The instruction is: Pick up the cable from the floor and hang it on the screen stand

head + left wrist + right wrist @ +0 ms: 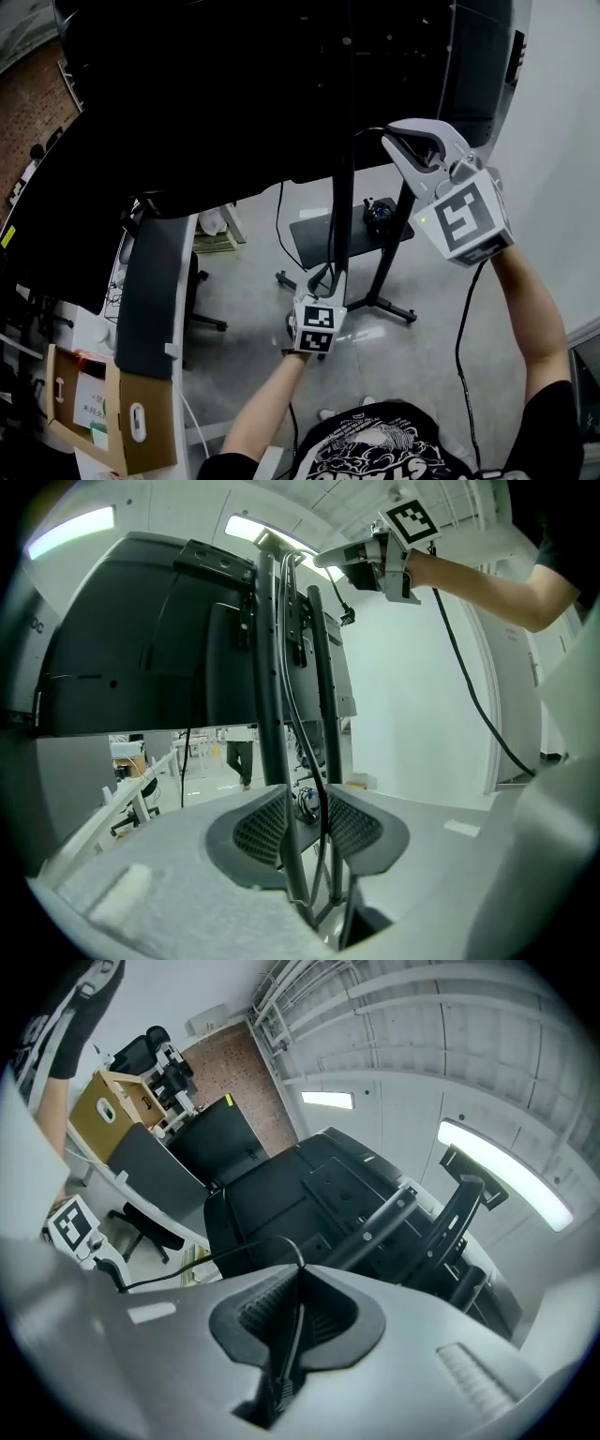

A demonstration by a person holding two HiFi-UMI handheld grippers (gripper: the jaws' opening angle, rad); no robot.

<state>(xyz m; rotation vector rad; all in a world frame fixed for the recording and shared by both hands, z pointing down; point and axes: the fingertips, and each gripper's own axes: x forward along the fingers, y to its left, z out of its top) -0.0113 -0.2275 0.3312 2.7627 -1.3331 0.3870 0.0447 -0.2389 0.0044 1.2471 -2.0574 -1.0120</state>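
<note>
The screen stand's dark post (pixel 343 187) rises behind the big black screen (pixel 234 94). My right gripper (pixel 401 142) is raised beside the post's top, shut on the thin black cable (pixel 367 129); in the right gripper view the cable (pixel 292 1321) lies pinched between the pads of this gripper (pixel 295 1312) and loops off left. My left gripper (pixel 326 274) sits lower against the post. In its own view the left gripper (pixel 309 832) is open, the cable (pixel 325 799) and the post (pixel 272 714) running up between its pads without being pressed.
The stand carries a small shelf (pixel 323 234) with a black device (pixel 380 216) and has legs on the floor (pixel 384 307). At left stand a dark desk partition (pixel 155 291), an office chair (pixel 194 281) and a cardboard box (pixel 117 422). A black lead (pixel 461 323) hangs under my right arm.
</note>
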